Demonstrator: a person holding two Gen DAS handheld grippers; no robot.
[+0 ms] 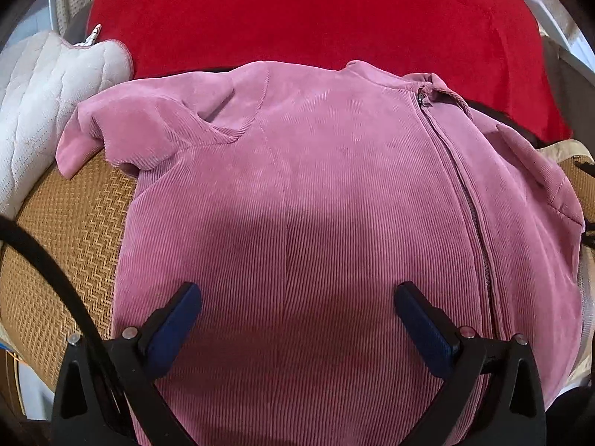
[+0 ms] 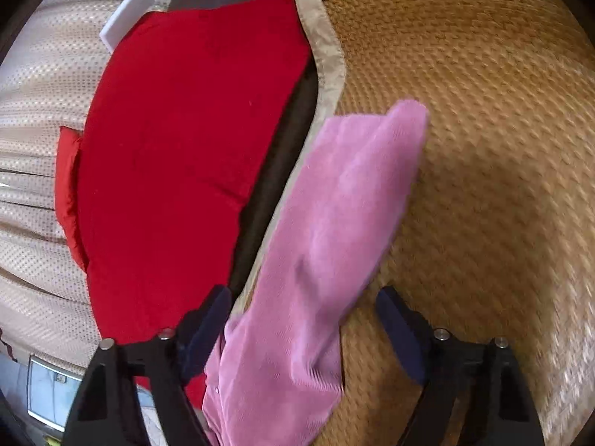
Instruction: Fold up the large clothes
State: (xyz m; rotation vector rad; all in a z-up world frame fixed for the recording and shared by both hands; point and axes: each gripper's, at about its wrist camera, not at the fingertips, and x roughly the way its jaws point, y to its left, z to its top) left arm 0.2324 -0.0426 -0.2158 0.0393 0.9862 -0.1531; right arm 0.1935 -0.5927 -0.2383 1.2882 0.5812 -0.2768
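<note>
A: Starting nearest, what is the left claw (image 1: 297, 297) doing?

B: It is hanging spread wide over the pink corduroy jacket (image 1: 316, 204), with its blue pads (image 1: 174, 330) apart and nothing between them. Only its shadow is falling on the cloth.

A: And where is the jacket lying?

B: It is lying flat on the woven mat (image 1: 74, 230), zip (image 1: 465, 200) closed and running from the collar toward the near right. The short left sleeve (image 1: 122, 130) is sitting crumpled, its cuff lapping over the mat's bare weave.

A: Any open room on that side?

B: A strip of bare mat is showing left of the jacket's hem edge. A black cable (image 1: 48, 271) is curving across it near the claw. Farther left a white quilted pad (image 1: 41, 100) is resting at the mat's edge.

A: The right claw (image 2: 301, 316)?

B: Its fingers are standing apart with the jacket's pink sleeve (image 2: 334, 223) running up between them. The picture is blurred, and the pads are not clearly pressing the cloth, so it is reading as spread rather than pinching.

A: Where is that sleeve ending?

B: Its tip is lying on the mat (image 2: 483, 148), just beside the mat's beige binding (image 2: 327, 63). To the right a wide stretch of weave is lying uncovered.

A: And beyond?

B: Past the binding a dark strip is showing, then a red cushion (image 2: 178, 148). In the left view the same cushion (image 1: 316, 15) is filling the far side behind the collar. A pale dotted curtain (image 2: 33, 130) is hanging farthest back.
</note>
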